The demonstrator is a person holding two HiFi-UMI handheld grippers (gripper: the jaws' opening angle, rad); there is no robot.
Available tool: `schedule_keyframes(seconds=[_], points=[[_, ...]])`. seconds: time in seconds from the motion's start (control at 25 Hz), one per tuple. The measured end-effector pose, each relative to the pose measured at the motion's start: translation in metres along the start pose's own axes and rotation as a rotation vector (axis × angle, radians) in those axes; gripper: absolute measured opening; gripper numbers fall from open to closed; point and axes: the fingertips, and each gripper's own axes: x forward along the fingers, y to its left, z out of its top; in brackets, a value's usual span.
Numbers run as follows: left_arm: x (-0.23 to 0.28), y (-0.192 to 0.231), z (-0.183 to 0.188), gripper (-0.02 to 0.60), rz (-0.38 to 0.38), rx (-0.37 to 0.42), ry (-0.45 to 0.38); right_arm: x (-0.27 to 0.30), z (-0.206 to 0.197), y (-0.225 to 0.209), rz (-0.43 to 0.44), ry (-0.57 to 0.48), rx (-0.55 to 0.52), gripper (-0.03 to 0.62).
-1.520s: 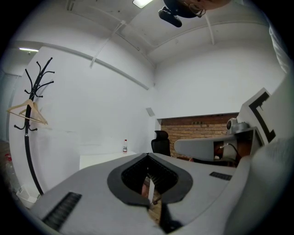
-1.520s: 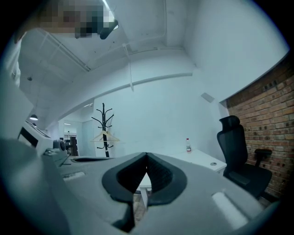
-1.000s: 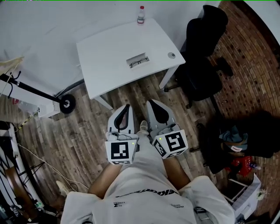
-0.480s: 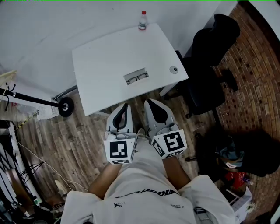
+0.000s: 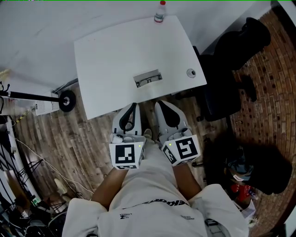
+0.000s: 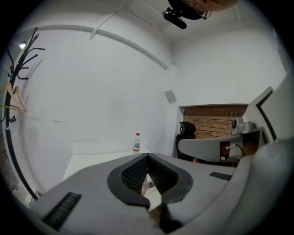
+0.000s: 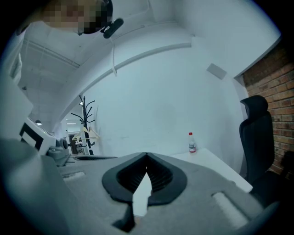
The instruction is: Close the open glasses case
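Observation:
An open glasses case (image 5: 148,78) with dark glasses inside lies near the front edge of a white table (image 5: 111,60). My left gripper (image 5: 130,106) and right gripper (image 5: 163,104) hang side by side just short of that edge, below the case, both shut with nothing in them. In the left gripper view the jaw tips (image 6: 147,155) meet, and a sliver of the case shows through the gap below them. The right gripper view shows its tips (image 7: 146,156) touching too, with the table (image 7: 216,166) beyond.
A small bottle with a red cap (image 5: 159,12) stands at the table's far edge, and a small round object (image 5: 191,72) lies at its right. A black office chair (image 5: 226,78) stands right of the table. A wheeled stand (image 5: 64,99) is at the left on the wooden floor.
The person has stepped closer to the table. The table and case now lie nearer to both grippers, which have stayed shut side by side.

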Motion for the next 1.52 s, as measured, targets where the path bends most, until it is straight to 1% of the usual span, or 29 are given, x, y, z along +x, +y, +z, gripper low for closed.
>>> schedule_keyframes(seconds=[0.16, 0.24, 0.52, 0.64, 0.8, 0.96, 1.2, 1.52], points=[[0.025, 0.023, -0.007, -0.003, -0.003, -0.016, 0.005, 0.027, -0.012, -0.007, -0.02, 0.026, -0.003, 0.002], [0.039, 0.033, -0.012, -0.003, -0.004, -0.007, 0.01, 0.039, -0.02, -0.013, -0.031, 0.041, 0.005, 0.002], [0.081, 0.062, -0.035, -0.002, -0.012, -0.003, 0.068, 0.077, -0.047, -0.03, -0.064, 0.093, 0.03, 0.002], [0.099, 0.069, -0.045, 0.005, -0.026, -0.01, 0.086, 0.089, -0.057, -0.037, -0.074, 0.113, 0.033, 0.002], [0.119, 0.077, -0.06, 0.031, -0.038, -0.025, 0.108, 0.101, -0.07, -0.045, -0.084, 0.137, 0.038, 0.002], [0.137, 0.082, -0.077, 0.045, -0.046, -0.049, 0.15, 0.111, -0.083, -0.052, -0.09, 0.155, 0.043, 0.002], [0.158, 0.095, -0.099, 0.066, -0.033, -0.066, 0.178, 0.124, -0.098, -0.059, -0.099, 0.172, 0.055, 0.002], [0.185, 0.11, -0.127, 0.087, -0.029, -0.119, 0.234, 0.136, -0.115, -0.072, -0.12, 0.201, 0.06, 0.002]])
